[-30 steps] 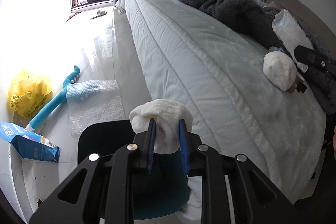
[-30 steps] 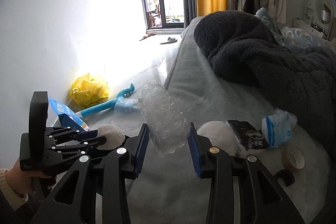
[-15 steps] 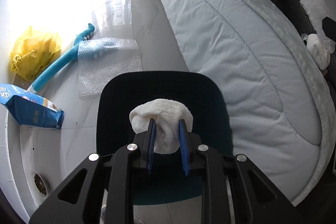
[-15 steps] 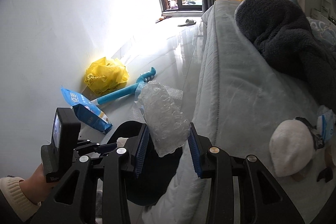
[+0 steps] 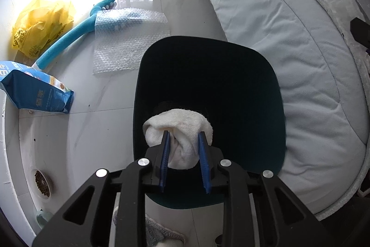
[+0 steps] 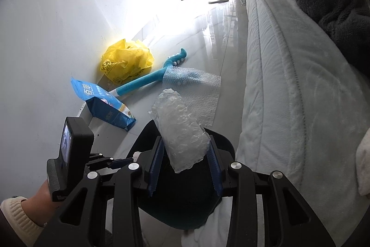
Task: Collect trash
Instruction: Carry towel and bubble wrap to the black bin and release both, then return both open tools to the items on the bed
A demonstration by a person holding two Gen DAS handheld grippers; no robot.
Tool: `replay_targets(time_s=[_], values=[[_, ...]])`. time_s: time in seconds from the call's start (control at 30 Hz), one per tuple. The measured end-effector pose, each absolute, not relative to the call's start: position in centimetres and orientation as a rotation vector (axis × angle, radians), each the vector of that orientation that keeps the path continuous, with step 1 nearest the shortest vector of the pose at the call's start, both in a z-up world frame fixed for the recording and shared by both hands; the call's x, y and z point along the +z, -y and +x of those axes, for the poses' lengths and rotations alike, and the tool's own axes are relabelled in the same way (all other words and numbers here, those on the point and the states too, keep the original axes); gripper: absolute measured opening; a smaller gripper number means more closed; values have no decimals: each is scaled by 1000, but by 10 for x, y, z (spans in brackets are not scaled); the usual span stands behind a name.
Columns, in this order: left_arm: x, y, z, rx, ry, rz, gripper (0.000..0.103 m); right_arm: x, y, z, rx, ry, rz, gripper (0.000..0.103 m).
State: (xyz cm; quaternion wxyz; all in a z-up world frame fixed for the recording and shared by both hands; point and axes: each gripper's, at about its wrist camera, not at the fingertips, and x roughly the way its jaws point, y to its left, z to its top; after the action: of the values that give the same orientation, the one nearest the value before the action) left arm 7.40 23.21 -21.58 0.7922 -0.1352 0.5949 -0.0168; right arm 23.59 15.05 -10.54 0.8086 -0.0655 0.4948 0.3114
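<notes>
Left gripper (image 5: 183,142), lower centre of the left wrist view, is clamped on a wad of white cloth (image 5: 179,129) held over the open mouth of the dark bin (image 5: 266,89). Right gripper (image 6: 185,159), lower centre of its view, is clamped on a roll of clear bubble wrap (image 6: 179,126) above the same bin's rim. A flat bubble wrap sheet (image 5: 129,38), blue bag (image 5: 34,92) and yellow bag (image 5: 39,24) lie on the floor at left.
</notes>
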Motion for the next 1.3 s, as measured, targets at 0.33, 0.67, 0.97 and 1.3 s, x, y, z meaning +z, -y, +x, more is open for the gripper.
replay_targets(time_s=[0.33, 0.67, 0.97, 1.3], values=[[-198, -253, 64, -43, -1211, -319, 60, -151, -185, 243, 650, -1157, -195, 38], [-156, -268, 56, 15, -1022, -270, 68, -200, -200, 250, 617, -1250, -219, 38], [-117, -272, 45, 58, -842, -189, 77, -232, -213, 249, 606, -1307, -255, 38], [-64, -269, 37, 45, -682, -186, 87, -252, -214, 246, 580, -1359, -294, 52]])
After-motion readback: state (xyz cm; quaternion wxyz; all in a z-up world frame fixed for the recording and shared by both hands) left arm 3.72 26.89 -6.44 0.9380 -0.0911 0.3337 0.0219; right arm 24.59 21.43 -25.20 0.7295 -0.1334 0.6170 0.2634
